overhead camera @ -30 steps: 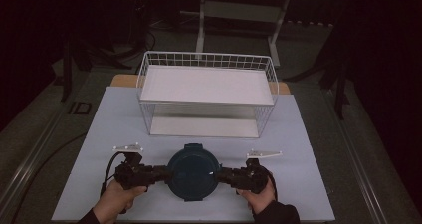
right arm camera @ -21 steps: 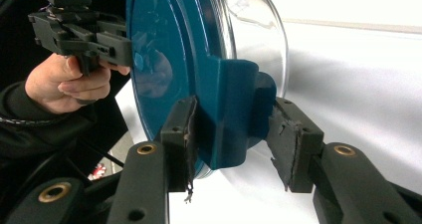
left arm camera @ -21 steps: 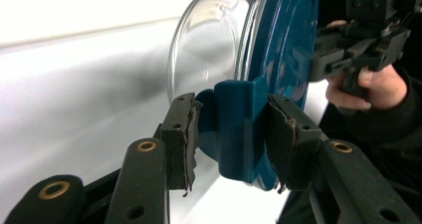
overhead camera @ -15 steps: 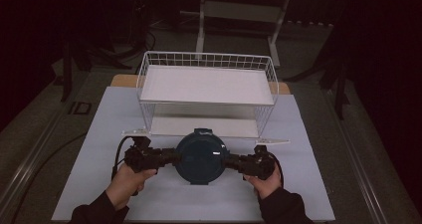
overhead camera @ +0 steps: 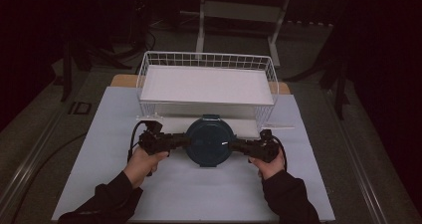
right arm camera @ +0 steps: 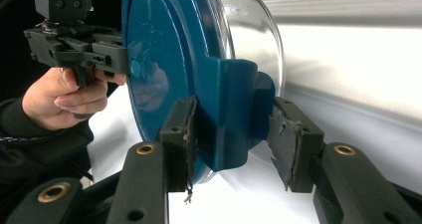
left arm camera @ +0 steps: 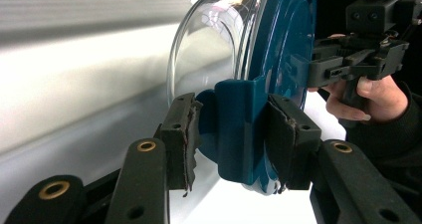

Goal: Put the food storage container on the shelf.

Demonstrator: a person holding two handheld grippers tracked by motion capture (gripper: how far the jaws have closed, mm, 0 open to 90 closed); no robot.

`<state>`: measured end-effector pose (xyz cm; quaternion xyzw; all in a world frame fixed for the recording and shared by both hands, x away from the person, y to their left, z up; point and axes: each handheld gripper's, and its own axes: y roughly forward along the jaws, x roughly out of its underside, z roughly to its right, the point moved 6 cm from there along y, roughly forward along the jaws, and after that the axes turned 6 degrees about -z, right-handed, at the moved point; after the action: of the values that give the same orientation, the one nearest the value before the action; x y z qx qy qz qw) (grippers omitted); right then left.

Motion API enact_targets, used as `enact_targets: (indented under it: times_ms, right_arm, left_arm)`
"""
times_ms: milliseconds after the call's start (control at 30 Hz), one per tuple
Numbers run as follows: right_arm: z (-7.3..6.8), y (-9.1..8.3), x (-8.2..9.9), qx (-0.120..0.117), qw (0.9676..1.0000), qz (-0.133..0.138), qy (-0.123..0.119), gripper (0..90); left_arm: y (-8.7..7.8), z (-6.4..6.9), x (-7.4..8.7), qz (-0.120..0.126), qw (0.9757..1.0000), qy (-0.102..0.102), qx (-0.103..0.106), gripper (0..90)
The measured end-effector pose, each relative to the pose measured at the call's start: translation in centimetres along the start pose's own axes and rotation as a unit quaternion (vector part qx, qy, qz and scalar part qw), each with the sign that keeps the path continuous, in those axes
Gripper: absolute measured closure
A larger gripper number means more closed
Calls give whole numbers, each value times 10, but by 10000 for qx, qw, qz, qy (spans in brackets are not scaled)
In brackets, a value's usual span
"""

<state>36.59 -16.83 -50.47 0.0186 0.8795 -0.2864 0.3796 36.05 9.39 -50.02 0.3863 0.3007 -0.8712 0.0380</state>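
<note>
Glass bowl with a teal lid (overhead camera: 209, 140) now sits or hangs just in front of the white wire basket (overhead camera: 206, 59), its far clip level with the basket's near wall; a second ago it was close to the near edge of the pale table mat (overhead camera: 109, 184), so it has been carried away from the person and toward the basket. Whether it rests on the mat or is held slightly clear cannot be told from the high view. Both of the person's hands have travelled with it, one on each side, and the sleeves now reach further over the mat. Left gripper (left arm camera: 234, 139) is clenched on the teal side clip (left arm camera: 239, 129) of the lid, with both pads pressed against it and the clear bowl wall curving away behind. Right gripper (right arm camera: 231, 134) grasps the opposite clip (right arm camera: 234, 119): its near pad is on the lid's tab, while the far pad appears to touch the clip's back, though the contact there looks looser. Judgement: the carry is in hand and roughly halfway, as the bowl is at the basket but not yet over its rim. The next move would call for a lift over the near wire wall, with both grips kept level so that the lidded bowl does not tip.
</note>
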Motion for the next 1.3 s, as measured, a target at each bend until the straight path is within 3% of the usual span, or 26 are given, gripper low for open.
enact_targets:
  times_ms: [267, 367, 433, 633, 700, 767, 867, 1133, 1200, 1300]
  right_arm:
    - [19, 6, -13, 203, 9998, 74, -4, 556]
    - [26, 9, -16, 286, 9996, 85, 12, 555]
    - [30, 11, -17, 337, 9994, 91, 41, 555]
    - [40, 18, -19, 421, 9990, 108, 140, 553]
    - [42, 20, -19, 459, 9988, 105, 166, 553]
    - [44, 22, -20, 483, 9986, 94, 200, 552]
    - [48, 24, -19, 531, 9983, 74, 215, 551]
    - [52, 26, -20, 496, 9980, 125, 376, 546]
    - [52, 26, -20, 504, 9976, 180, 449, 537]
    - [52, 27, -22, 751, 9962, 251, 357, 521]
  left_arm:
    - [16, -18, -5, 176, 9998, -20, -9, 569]
    - [20, -24, -8, 178, 9998, 0, -104, 566]
    - [23, -27, -9, 180, 9996, -34, -198, 564]
    - [30, -36, -10, 228, 9992, -252, -219, 562]
    - [32, -40, -10, 218, 9993, -212, -228, 561]
    - [33, -44, -10, 203, 9994, -193, -216, 561]
    - [37, -47, -9, 186, 9991, -322, -199, 561]
    - [39, -51, -13, 207, 9992, -331, -90, 559]
    - [40, -52, -14, 218, 9988, -442, -43, 554]
    - [42, -55, -15, 260, 9985, -490, 10, 538]
